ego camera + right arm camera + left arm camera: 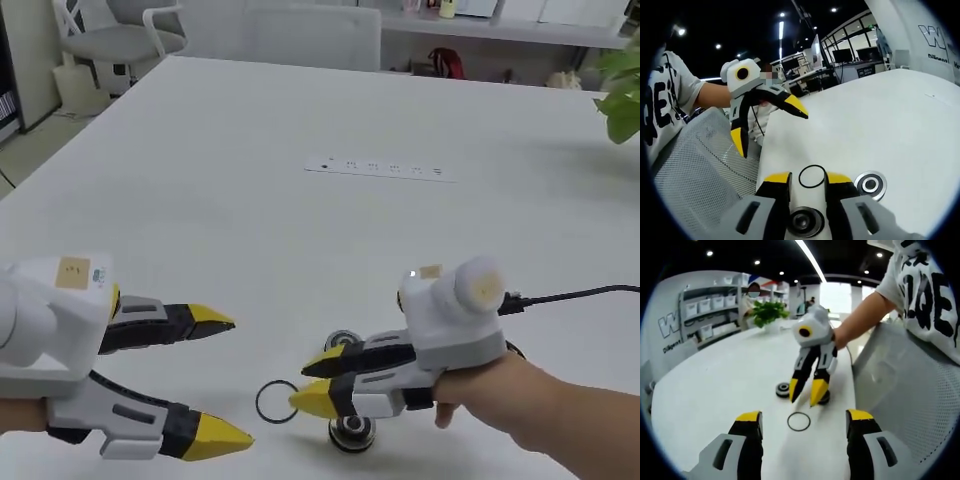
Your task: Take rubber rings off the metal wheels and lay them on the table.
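A thin black rubber ring lies flat on the white table, loose from any wheel. My right gripper hovers just right of it, jaws open, nothing between them. One metal wheel rests on the table under that gripper, a second wheel just behind it. My left gripper is left of the ring, jaws spread wide and empty. In the right gripper view the ring lies just beyond the fingertips, with one wheel low between the jaws and the other wheel to the right. The left gripper view shows the ring ahead.
A white power strip lies further back on the table. A black cable runs right from the right gripper. An office chair stands beyond the far left corner, a green plant at the right edge.
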`<action>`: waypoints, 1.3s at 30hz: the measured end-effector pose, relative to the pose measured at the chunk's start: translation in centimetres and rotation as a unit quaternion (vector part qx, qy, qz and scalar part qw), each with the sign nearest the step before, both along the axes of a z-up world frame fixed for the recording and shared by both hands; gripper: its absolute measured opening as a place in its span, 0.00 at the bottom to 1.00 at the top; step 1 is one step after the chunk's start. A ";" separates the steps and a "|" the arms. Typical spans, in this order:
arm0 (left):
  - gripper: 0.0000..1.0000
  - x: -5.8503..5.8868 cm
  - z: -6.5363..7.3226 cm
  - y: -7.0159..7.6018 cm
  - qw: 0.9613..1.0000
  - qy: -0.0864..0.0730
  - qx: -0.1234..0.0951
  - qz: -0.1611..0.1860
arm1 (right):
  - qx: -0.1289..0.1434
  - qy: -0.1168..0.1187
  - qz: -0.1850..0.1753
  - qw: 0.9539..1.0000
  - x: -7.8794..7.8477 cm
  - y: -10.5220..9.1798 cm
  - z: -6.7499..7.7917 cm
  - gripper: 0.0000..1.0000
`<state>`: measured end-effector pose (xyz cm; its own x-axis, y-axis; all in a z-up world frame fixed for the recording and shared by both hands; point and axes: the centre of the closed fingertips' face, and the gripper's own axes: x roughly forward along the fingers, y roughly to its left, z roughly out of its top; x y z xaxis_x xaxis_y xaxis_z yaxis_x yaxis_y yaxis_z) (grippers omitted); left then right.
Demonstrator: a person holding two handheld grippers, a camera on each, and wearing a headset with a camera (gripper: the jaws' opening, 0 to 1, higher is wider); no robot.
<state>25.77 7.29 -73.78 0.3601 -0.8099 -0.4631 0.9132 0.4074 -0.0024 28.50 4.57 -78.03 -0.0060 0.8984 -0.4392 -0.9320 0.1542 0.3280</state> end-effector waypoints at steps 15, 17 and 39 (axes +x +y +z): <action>0.67 0.5 0.5 -1.3 1.000 -0.003 -0.001 -0.014 | 0.026 -0.021 -0.015 0.999 0.3 -2.5 2.4 0.29; 0.67 0.5 0.6 -1.7 1.000 -0.003 -0.002 -0.017 | 0.028 -0.022 -0.017 0.999 0.3 -2.8 2.6 0.30; 0.60 1.5 0.2 -5.2 0.998 0.004 -0.004 -0.055 | 0.026 -0.072 -0.016 0.997 0.2 -6.6 2.7 0.38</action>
<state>27.28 2.12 -73.59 0.2654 -0.8479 -0.4590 0.9521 0.3054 -0.0138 28.68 -2.01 -75.37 0.0834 0.9187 -0.3859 -0.9647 0.1715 0.1998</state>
